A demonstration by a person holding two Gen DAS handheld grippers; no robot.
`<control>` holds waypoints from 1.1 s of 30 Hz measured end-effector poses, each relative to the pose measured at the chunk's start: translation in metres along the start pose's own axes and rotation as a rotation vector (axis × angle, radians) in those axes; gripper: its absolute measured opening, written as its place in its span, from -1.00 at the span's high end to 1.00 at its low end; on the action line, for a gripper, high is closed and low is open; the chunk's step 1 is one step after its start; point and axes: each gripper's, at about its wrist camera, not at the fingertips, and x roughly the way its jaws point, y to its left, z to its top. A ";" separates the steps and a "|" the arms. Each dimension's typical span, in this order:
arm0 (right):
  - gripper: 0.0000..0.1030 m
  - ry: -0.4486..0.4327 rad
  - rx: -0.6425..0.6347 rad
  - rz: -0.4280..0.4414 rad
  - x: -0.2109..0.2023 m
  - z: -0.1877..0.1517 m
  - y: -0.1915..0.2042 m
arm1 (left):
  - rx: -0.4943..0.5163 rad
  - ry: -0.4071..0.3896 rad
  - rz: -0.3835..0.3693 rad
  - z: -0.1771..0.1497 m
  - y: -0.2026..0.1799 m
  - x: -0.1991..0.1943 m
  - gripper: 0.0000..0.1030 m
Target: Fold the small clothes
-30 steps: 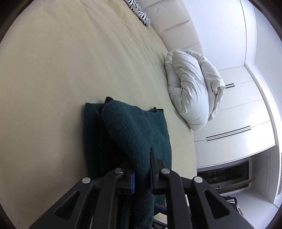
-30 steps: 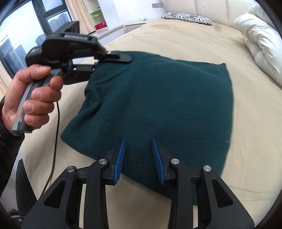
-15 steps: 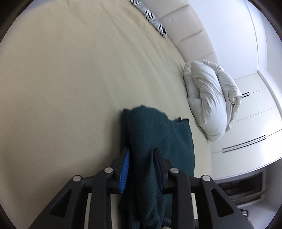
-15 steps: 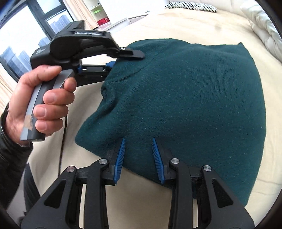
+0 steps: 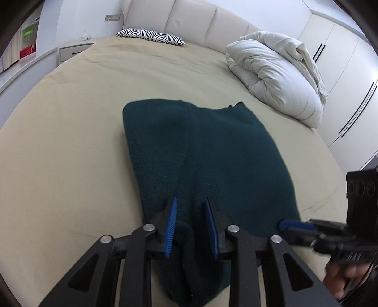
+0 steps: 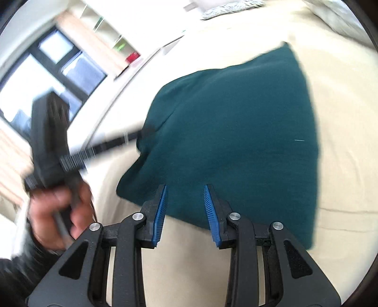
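Observation:
A dark green knitted garment (image 5: 212,153) lies folded on the beige bed sheet (image 5: 70,141). My left gripper (image 5: 191,199) hovers low over its near end with the jaws parted. A raised ridge of the cloth runs between the pads, which do not pinch it. In the right wrist view the garment (image 6: 236,130) fills the middle. My right gripper (image 6: 185,186) stands open over its near edge, holding nothing. Its blue tip (image 5: 283,223) shows at the garment's right corner. The left gripper's finger (image 6: 146,130), blurred, reaches the cloth's left edge from a person's hand (image 6: 54,212).
A rolled white duvet (image 5: 276,78) lies at the bed's far right. A zebra-striped pillow (image 5: 151,35) rests against the padded headboard (image 5: 200,19). White wardrobe doors (image 5: 342,59) stand to the right, and a nightstand (image 5: 73,49) and a window (image 6: 47,70) to the left.
The left gripper, shut on a lifted fold a second ago, has parted its jaws and rolled upright, and the cloth lies lower. The right gripper has dropped closer to the garment's near edge.

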 end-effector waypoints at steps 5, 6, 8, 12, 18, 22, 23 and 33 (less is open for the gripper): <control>0.43 0.023 0.149 0.064 0.001 -0.009 -0.042 | 0.011 -0.016 -0.046 -0.008 0.007 0.003 0.49; 0.44 0.022 0.173 0.087 0.004 -0.009 -0.049 | -0.001 -0.023 -0.064 -0.012 0.011 0.002 0.50; 0.44 0.010 0.220 0.130 -0.004 -0.019 -0.053 | -0.021 -0.029 -0.090 -0.016 0.016 -0.001 0.50; 0.39 -0.029 0.208 0.151 -0.021 -0.015 -0.037 | -0.036 -0.023 -0.106 -0.016 0.015 -0.005 0.50; 0.39 -0.112 0.218 0.208 -0.041 0.018 -0.032 | -0.024 -0.087 -0.037 0.016 -0.006 -0.030 0.34; 0.43 -0.021 0.284 0.215 -0.002 0.029 -0.049 | 0.021 -0.096 -0.030 0.043 -0.025 -0.019 0.31; 0.43 -0.022 0.305 0.248 0.001 0.032 -0.052 | 0.035 -0.078 -0.022 0.047 -0.028 -0.011 0.29; 0.38 -0.092 0.324 0.281 -0.011 0.081 -0.058 | -0.037 0.046 -0.035 0.044 0.009 0.043 0.50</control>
